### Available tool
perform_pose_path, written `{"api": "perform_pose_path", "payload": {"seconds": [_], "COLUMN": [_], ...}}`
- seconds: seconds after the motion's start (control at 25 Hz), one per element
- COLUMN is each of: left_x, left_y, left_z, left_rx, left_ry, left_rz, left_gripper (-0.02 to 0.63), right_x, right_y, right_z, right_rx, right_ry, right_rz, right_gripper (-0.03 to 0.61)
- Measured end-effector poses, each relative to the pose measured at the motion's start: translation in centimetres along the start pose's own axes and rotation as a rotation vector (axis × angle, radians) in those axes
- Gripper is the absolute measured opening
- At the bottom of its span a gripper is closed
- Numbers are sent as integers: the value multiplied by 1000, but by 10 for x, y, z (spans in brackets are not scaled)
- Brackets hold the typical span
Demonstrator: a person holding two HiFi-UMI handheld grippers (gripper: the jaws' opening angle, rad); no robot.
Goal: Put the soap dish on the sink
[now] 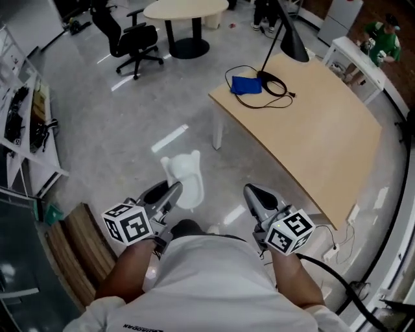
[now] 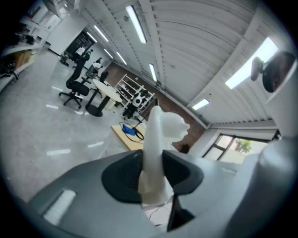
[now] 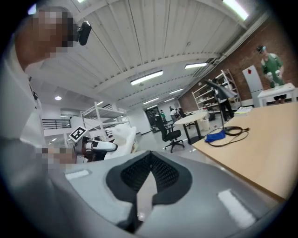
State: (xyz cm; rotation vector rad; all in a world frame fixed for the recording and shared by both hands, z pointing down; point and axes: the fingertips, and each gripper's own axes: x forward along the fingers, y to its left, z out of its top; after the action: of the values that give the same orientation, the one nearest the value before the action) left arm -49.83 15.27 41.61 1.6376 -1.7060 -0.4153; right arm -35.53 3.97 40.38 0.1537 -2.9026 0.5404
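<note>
Left gripper (image 1: pixel 174 189) up close, jaws clamped on the white glossy plastic soap dish (image 1: pixel 188 178), which is held in mid-air over the grey polished floor (image 1: pixel 130 130), left of the light wooden desk (image 1: pixel 311 142). Right gripper (image 1: pixel 256 194) alongside, nearer the desk, jaws pressed together, nothing between them.

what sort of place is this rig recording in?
Likely an open office or lab workspace: a wooden desk with a black lamp, an office chair by a round table, and white shelves on a glossy grey floor. No sink is in view.
</note>
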Motion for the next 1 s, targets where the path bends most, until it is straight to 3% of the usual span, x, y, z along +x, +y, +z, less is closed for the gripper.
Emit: {"api": "perform_pose_path", "payload": {"seconds": [0.32,0.8,1.0], "left_x": [81,177,222], "left_y": [-30,-39,-55], "left_z": [0,8,10], "left_rx": [47,80,76], "left_ry": [154,356,474], "left_rz": [-152,-292,-400], "left_gripper": [138,138,138], "right_x": [-50,-56,-49], "right_y": [-54,-111,-147], "right_z": [0,13,20], "right_rx": [76,138,160], "right_ry": [-65,-109,-102], "right_rz": [-231,-436,-545], "right_gripper": [2,2,2]}}
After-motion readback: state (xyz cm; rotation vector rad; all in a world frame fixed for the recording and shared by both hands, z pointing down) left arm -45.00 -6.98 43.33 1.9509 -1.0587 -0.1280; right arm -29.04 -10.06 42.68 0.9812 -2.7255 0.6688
